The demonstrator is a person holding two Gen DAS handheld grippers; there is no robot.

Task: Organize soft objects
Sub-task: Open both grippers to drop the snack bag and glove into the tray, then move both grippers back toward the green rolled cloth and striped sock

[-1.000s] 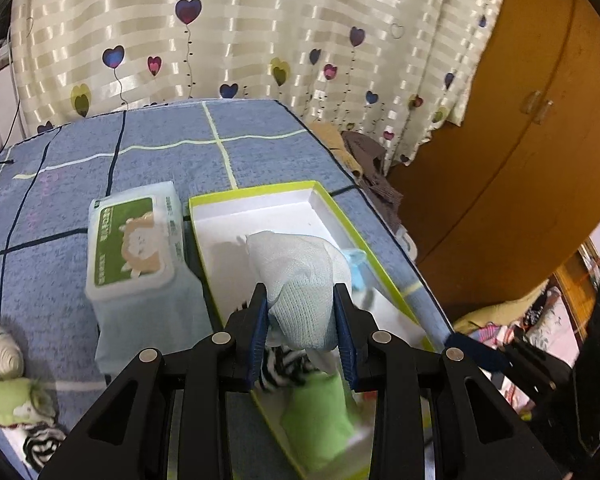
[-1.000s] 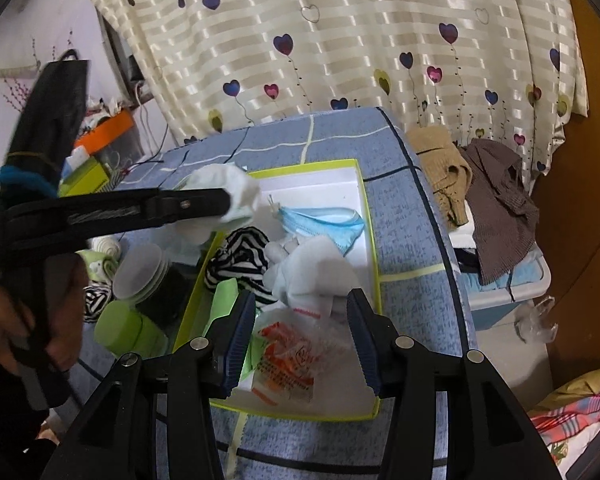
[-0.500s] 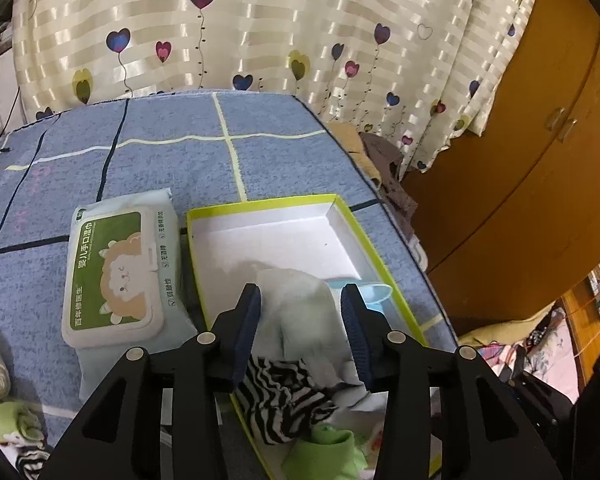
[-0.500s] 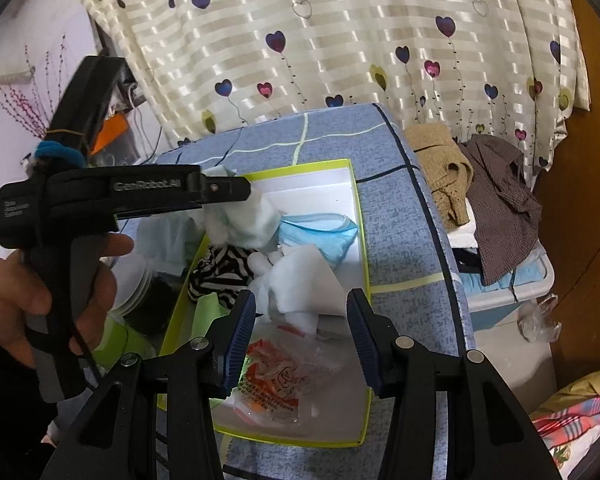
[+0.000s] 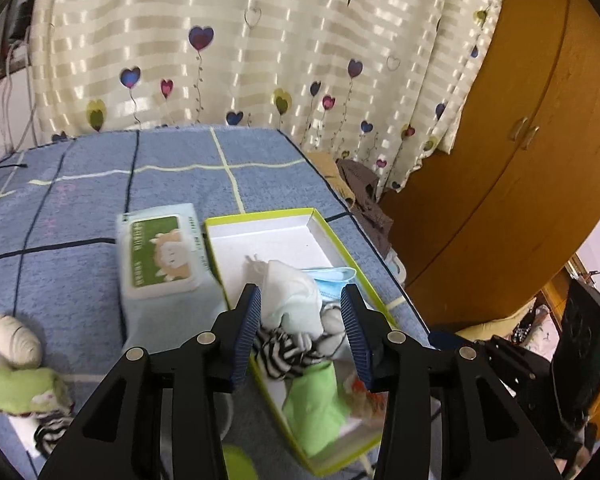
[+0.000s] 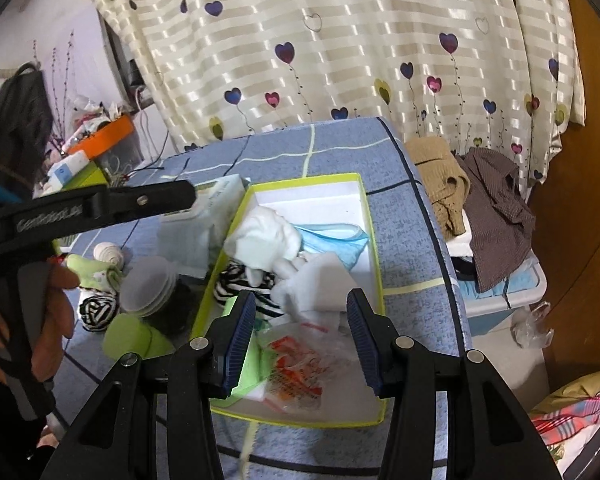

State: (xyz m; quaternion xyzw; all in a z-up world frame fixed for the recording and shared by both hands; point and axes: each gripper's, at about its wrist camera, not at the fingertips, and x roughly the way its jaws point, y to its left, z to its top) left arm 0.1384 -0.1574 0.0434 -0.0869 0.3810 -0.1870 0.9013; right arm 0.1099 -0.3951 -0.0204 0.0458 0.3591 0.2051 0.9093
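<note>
Far left on the blue checked tablecloth (image 5: 80,216), a cream ribbed sock roll (image 5: 14,340) and a pale green rolled cloth (image 5: 20,390) sit near the cloth's left edge, with wide bare blue beyond them toward the far edge. Next, the green-and-white pack of wet wipes (image 5: 160,256) lies with its long side just beside the left wall of the shallow white box with the lime-green rim (image 5: 260,216). The box runs lengthways away from the camera, its far end bare, its right wall close to the table's right edge. The left gripper (image 5: 300,334) hangs above the box, jaws wide, nothing between the pads; they have just been opening. Below it the white-and-mint bundled cloth (image 5: 292,300) lies in the middle of the box, its peak pointing to the far end, beside a light blue face mask (image 5: 332,276) and a black-and-white striped sock (image 5: 284,352). The right gripper (image 6: 300,338) hovers over the box's near end, jaws apart, empty, above a clear plastic bag with orange print (image 6: 300,368).
</note>
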